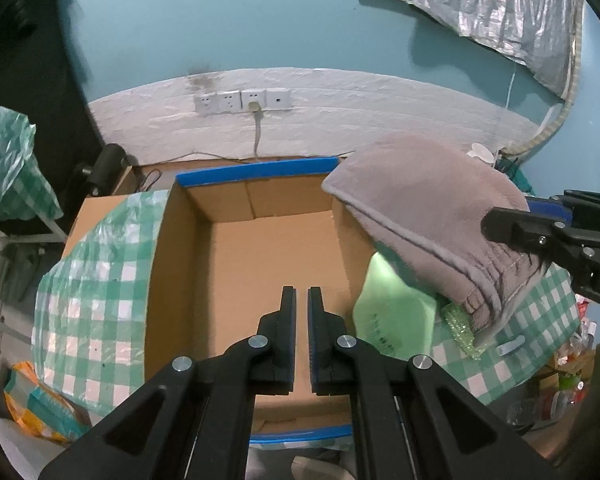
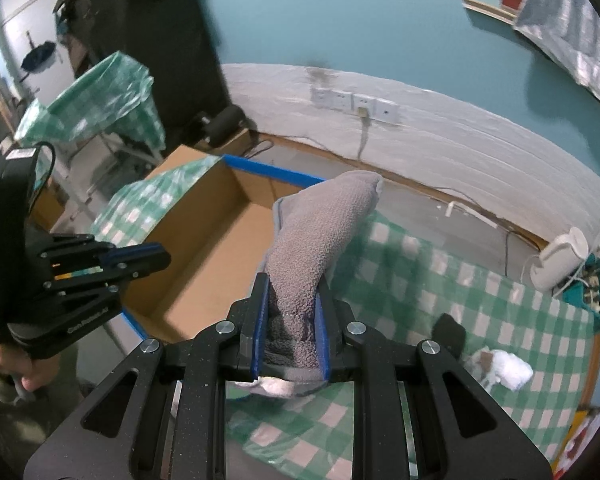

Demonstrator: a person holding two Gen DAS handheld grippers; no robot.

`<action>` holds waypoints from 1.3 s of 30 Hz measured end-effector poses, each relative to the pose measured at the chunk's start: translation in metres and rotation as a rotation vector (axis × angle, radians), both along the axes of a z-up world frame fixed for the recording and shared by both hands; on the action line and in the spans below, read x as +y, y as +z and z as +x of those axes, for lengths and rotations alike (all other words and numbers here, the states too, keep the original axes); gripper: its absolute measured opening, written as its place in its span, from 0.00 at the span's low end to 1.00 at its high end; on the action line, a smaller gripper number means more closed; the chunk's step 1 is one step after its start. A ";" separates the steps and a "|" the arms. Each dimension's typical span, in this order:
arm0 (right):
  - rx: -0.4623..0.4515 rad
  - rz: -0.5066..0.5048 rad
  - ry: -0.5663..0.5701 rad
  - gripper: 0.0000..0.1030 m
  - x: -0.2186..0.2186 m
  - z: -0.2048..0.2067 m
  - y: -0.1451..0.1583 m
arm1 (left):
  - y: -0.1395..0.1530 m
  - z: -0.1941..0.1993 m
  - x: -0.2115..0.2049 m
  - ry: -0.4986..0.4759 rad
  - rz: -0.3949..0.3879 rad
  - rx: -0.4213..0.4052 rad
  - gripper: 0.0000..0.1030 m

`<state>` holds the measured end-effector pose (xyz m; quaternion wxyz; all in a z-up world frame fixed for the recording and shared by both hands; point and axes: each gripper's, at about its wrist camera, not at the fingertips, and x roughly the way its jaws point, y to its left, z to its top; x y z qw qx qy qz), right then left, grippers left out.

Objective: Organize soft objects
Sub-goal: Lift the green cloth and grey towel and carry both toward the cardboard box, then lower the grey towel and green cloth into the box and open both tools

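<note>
My right gripper point(image 2: 291, 300) is shut on a folded grey towel point(image 2: 320, 232) and holds it in the air at the right rim of an open cardboard box point(image 2: 204, 248). In the left wrist view the grey towel point(image 1: 428, 208) hangs over the box's right wall, with the right gripper point(image 1: 548, 240) behind it. My left gripper point(image 1: 302, 312) hovers over the bare box floor point(image 1: 260, 272), jaws nearly together with nothing between them. It also shows in the right wrist view point(image 2: 140, 260) at the left.
The box has blue tape on its rims point(image 1: 260, 170). A green checked cloth point(image 2: 460, 300) covers the table. On it lie a green bag point(image 1: 392, 316), a black sock point(image 2: 450, 332) and a white soft item point(image 2: 504, 372). A wall with sockets point(image 1: 242, 100) stands behind.
</note>
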<state>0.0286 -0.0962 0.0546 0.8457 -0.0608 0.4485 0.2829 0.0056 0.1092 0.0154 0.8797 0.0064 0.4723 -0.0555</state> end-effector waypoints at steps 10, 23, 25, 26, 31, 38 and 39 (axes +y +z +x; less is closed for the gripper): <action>0.031 -0.036 0.064 0.19 0.045 0.008 -0.017 | -0.012 -0.003 0.018 0.021 0.011 0.026 0.05; 0.013 -0.053 0.028 0.52 0.055 0.015 -0.025 | -0.018 -0.005 0.041 0.070 -0.005 0.048 0.09; 0.014 -0.061 0.010 0.56 0.051 0.017 -0.028 | -0.018 -0.005 0.040 0.066 -0.003 0.048 0.24; 0.016 -0.065 -0.004 0.57 0.047 0.018 -0.030 | -0.018 -0.005 0.038 0.064 -0.002 0.050 0.37; 0.035 -0.085 -0.041 0.58 0.031 0.020 -0.041 | -0.017 -0.009 0.033 0.053 0.009 0.015 0.51; 0.076 -0.131 -0.098 0.58 0.006 0.021 -0.061 | -0.016 -0.011 0.022 0.028 0.045 0.009 0.54; 0.083 -0.140 -0.104 0.58 0.003 0.021 -0.065 | -0.017 -0.011 0.022 0.027 0.048 0.011 0.54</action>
